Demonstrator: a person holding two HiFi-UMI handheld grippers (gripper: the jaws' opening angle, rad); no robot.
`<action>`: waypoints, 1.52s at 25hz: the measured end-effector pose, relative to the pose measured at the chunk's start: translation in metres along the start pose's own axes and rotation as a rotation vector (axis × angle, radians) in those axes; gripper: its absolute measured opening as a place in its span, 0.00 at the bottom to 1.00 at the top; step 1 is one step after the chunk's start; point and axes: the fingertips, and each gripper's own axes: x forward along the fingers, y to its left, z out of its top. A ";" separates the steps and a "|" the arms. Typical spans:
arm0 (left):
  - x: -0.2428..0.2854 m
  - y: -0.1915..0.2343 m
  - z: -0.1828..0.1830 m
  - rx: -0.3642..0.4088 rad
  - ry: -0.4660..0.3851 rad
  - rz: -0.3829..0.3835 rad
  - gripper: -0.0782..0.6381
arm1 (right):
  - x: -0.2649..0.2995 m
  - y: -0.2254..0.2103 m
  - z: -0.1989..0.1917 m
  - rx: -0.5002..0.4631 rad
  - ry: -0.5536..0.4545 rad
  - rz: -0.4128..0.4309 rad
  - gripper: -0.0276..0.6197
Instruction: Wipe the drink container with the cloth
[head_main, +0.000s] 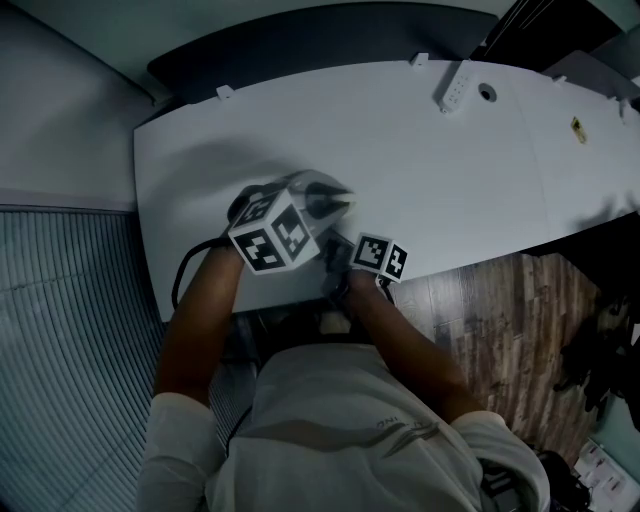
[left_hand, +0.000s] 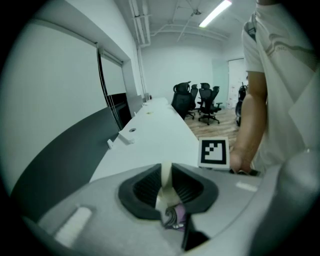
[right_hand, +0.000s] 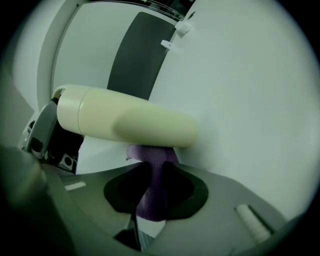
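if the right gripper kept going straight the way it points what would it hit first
Most likely the cream drink container, lying crosswise close ahead of the right gripper. The purple cloth clamped in its jaws seems to touch it, though depth is unclear.

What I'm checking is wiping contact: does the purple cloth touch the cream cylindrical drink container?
Touching. The right gripper view shows the purple cloth pressed against the cream cylindrical drink container.

No readable writing in view

Small print on the person's shirt (head_main: 388, 425) is too blurred to make out.
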 end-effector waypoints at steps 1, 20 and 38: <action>0.000 0.000 0.000 -0.002 0.001 0.002 0.20 | 0.001 -0.002 0.000 -0.007 -0.002 -0.014 0.18; 0.003 0.001 0.003 -0.030 -0.026 0.031 0.20 | -0.121 0.043 0.042 0.075 -0.402 0.200 0.18; 0.001 -0.001 0.000 -0.041 -0.033 0.038 0.20 | -0.054 -0.016 0.040 0.095 -0.329 0.041 0.18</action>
